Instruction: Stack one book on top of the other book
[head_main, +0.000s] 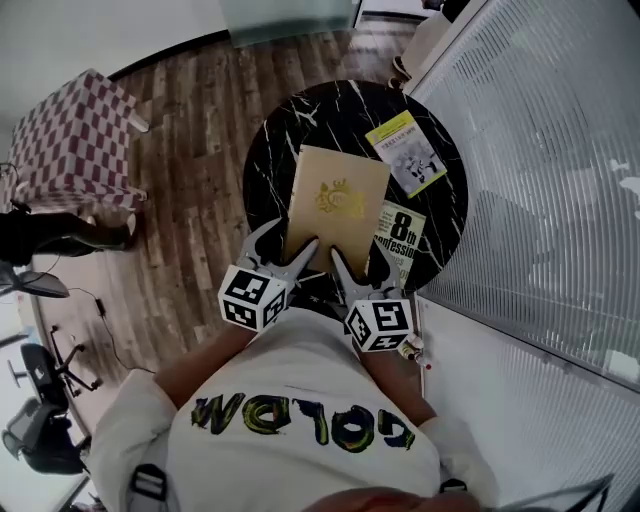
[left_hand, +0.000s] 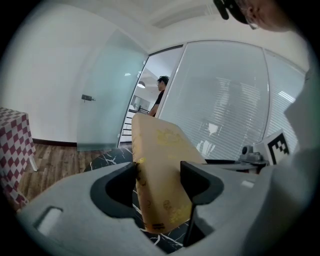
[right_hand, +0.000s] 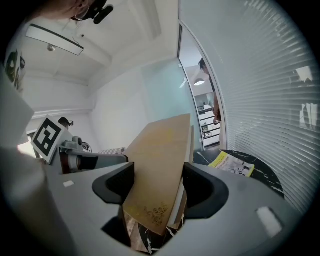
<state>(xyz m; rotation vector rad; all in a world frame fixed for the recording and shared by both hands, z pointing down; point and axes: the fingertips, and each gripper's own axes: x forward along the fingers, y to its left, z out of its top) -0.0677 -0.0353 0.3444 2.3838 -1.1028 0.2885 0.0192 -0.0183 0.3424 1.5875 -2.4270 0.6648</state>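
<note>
A large tan book (head_main: 338, 200) with a gold emblem is held tilted above the round black marble table (head_main: 290, 130). My left gripper (head_main: 285, 248) is shut on its near left corner, and my right gripper (head_main: 360, 262) is shut on its near right corner. In the left gripper view the tan book (left_hand: 160, 150) stands between the pads of the left gripper (left_hand: 157, 172). The right gripper view shows the same book (right_hand: 160, 150) clamped in the right gripper (right_hand: 157, 175). A green and black book (head_main: 402, 238) lies flat on the table, partly under the tan book's right edge.
A yellow and white booklet (head_main: 408, 150) lies at the table's far right, also seen as the booklet (right_hand: 232, 164). A red checkered seat (head_main: 75, 140) stands to the left. A glass wall with blinds (head_main: 540, 180) runs close along the right. An office chair (head_main: 40, 420) is at lower left.
</note>
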